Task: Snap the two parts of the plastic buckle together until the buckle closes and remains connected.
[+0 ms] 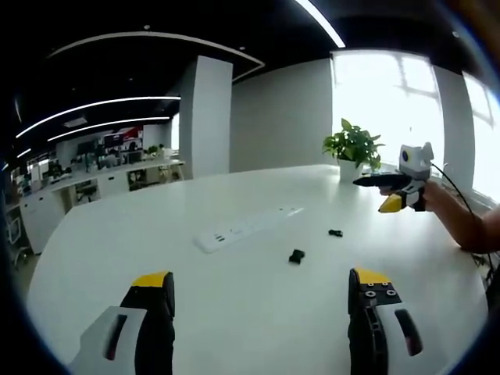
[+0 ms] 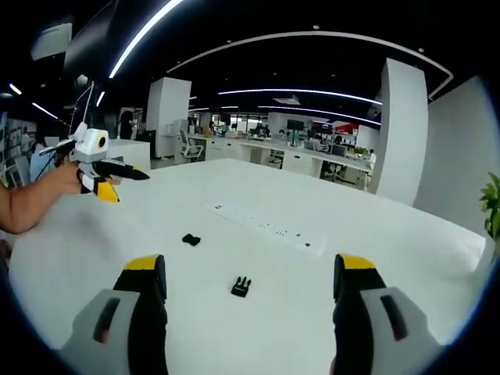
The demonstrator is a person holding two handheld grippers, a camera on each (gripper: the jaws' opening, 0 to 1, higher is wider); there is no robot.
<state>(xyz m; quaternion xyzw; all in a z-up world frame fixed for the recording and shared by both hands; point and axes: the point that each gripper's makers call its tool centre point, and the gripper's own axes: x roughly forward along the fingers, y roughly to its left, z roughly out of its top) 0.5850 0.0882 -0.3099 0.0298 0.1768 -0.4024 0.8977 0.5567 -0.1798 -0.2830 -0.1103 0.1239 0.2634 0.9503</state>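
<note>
Two small black plastic buckle halves, one pronged (image 2: 241, 287) and one blocky (image 2: 191, 239), lie apart on the white worktop (image 2: 375, 258) near a flat white power strip (image 2: 266, 223). Left hand-held gripper (image 1: 262, 293) and right hand-held gripper (image 2: 250, 281) hover spread, empty.

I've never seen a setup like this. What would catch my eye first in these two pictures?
Probably the big white table, nearly bare except for two small black buckle parts lying apart beside a white power strip. Next, the yellow-tipped fingers of the left gripper, spread open at the bottom of its view. The right gripper is held above the table's far side, near a potted plant.
</note>
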